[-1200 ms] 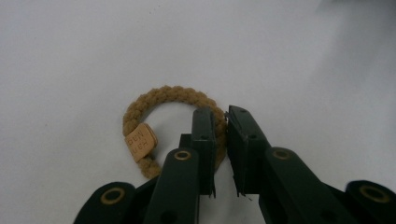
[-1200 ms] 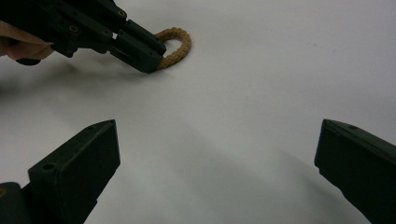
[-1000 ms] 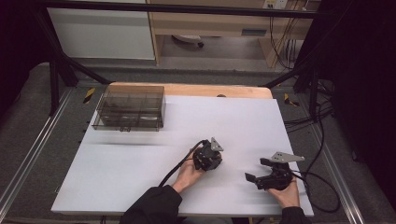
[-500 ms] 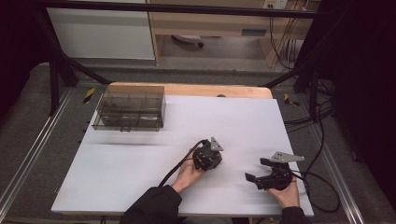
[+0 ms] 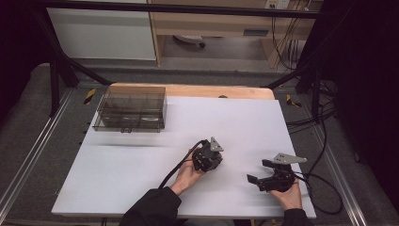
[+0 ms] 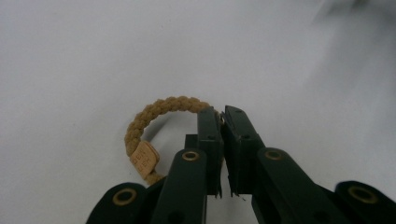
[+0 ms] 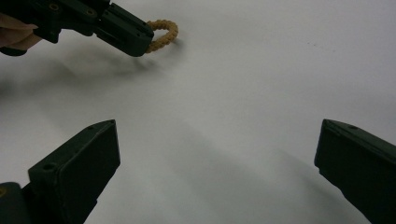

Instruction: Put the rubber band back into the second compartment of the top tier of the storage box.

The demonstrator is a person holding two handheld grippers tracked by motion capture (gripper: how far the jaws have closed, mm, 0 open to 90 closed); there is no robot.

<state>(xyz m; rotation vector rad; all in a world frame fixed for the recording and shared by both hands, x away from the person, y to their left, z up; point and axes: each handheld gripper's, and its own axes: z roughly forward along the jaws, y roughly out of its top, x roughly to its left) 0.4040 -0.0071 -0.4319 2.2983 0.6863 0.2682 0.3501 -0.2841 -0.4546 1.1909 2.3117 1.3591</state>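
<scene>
left gripper view: a tan braided bracelet (image 6: pixel 156 112) with a small tag lies on the white table (image 6: pixel 299 60), curling up toward 11 o'clock from the left gripper (image 6: pixel 223 122), whose jaws are clamped tight on its cord. high view puts that gripper near the table's middle, the right gripper (image 5: pixel 261 172) at its 4 o'clock, jaws spread wide, holding nothing. a smoky compartment box (image 5: pixel 130 113) sits off at 10 o'clock.

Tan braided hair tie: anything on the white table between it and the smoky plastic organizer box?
Nothing visible. The tan braided hair tie is pinched in the left tool; the stretch of white table toward the smoky compartment box is bare.
</scene>
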